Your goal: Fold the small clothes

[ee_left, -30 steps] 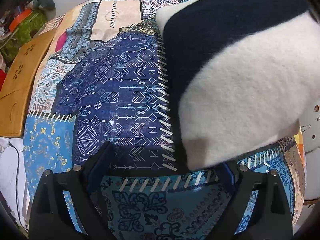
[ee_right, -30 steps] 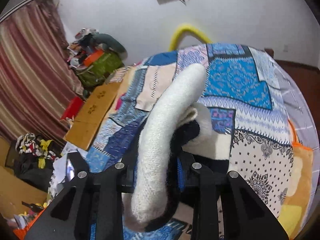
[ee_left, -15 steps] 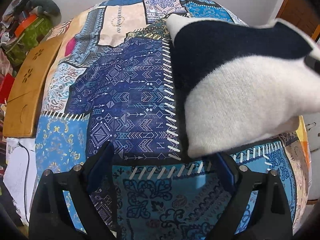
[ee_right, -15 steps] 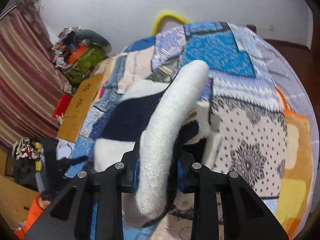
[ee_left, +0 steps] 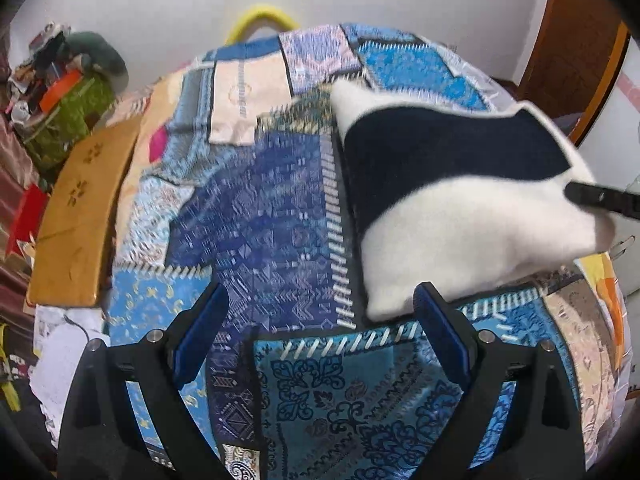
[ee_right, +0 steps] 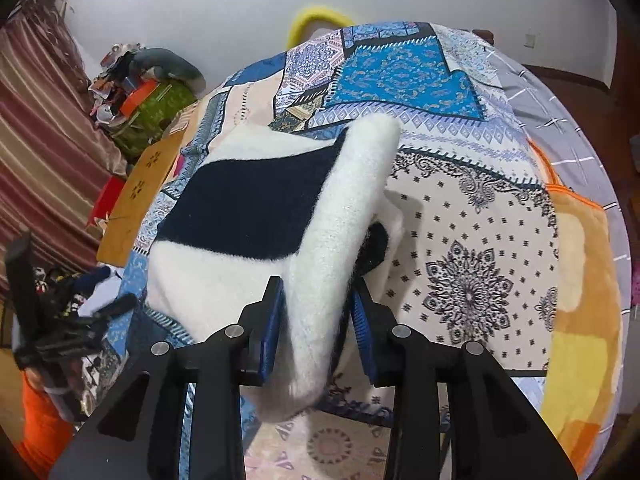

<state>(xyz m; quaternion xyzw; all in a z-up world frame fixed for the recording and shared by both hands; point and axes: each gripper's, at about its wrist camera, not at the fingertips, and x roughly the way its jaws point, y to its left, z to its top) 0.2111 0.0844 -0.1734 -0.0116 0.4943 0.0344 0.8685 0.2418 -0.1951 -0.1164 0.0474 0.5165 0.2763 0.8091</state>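
A fluffy white and navy knitted garment (ee_left: pixel 460 208) lies folded on the patchwork quilt (ee_left: pixel 280 208) of a bed. My left gripper (ee_left: pixel 320 300) hovers open above the quilt with nothing between its fingers, the garment's white corner just beyond its right finger. In the right wrist view the garment (ee_right: pixel 240 208) spreads to the left, and a thick white fold of it runs back between the pads of my right gripper (ee_right: pixel 318 292). Those jaws are opening, with the fold still filling the gap. The right gripper's finger (ee_left: pixel 600 198) shows at the garment's right edge.
A wooden board (ee_left: pixel 80 216) lies along the bed's left side, with piled clutter (ee_left: pixel 68 92) behind it. An orange and yellow blanket (ee_right: pixel 580 280) covers the bed's right edge. A yellow hoop (ee_left: pixel 260 20) stands by the far wall. My left gripper (ee_right: pixel 72 320) appears at the lower left.
My right gripper came down and laid the lifted garment flat on the quilt, its jaws now a little wider. My left gripper rose and drew back from the garment's corner.
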